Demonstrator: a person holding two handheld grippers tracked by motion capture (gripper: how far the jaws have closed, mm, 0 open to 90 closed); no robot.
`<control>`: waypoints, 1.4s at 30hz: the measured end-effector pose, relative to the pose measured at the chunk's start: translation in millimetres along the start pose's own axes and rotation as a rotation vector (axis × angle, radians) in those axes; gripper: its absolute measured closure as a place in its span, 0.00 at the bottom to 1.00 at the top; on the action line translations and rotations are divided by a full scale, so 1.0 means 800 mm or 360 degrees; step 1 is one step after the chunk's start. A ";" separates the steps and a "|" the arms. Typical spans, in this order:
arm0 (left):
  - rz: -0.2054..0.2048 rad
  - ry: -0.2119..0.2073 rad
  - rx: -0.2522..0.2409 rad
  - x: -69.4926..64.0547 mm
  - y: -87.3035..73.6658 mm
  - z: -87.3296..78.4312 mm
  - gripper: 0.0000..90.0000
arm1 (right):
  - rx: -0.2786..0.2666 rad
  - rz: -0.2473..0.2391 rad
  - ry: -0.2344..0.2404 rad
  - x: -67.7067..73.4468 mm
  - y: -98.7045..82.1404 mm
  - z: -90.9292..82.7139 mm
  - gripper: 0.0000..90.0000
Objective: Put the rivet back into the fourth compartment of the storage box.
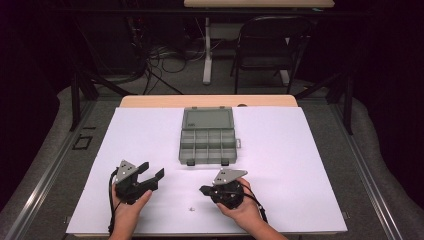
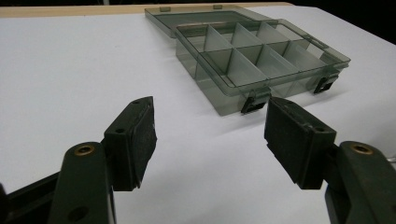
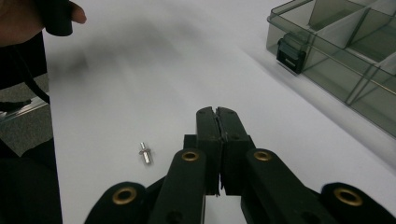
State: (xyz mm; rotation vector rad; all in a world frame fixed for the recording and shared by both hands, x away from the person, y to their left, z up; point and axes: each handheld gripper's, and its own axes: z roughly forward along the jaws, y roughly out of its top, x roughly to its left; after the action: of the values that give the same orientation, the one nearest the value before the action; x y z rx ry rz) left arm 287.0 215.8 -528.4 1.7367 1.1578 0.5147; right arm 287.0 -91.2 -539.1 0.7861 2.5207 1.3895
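tiny metal pin (image 3: 145,152) on the bench (image 1: 280,150): light, rigid, slippery; pinch its shaft. right gripper (image 3: 217,114) fingers closed empty, left gripper (image 2: 210,135) fingers open.

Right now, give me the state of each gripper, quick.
Left gripper: open, nothing between its fingers.
Right gripper: shut, holding nothing.
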 end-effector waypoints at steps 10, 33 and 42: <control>-0.0001 0.0001 0.0000 0.000 0.000 0.000 0.38 | -0.0016 0.0038 -0.0070 -0.016 0.004 -0.012 0.99; -0.0006 0.0006 -0.0005 0.000 0.000 -0.001 0.38 | -0.0050 0.0131 -0.0236 -0.069 0.052 -0.044 0.99; -0.0006 0.0006 -0.0004 0.000 0.000 0.000 0.38 | -0.0050 0.0162 -0.0294 -0.084 0.060 -0.046 0.99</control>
State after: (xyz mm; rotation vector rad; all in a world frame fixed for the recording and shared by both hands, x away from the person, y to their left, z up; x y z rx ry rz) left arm 286.8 215.9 -528.1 1.7316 1.1622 0.5174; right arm 348.4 -132.2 -486.5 1.0003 2.3432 1.3162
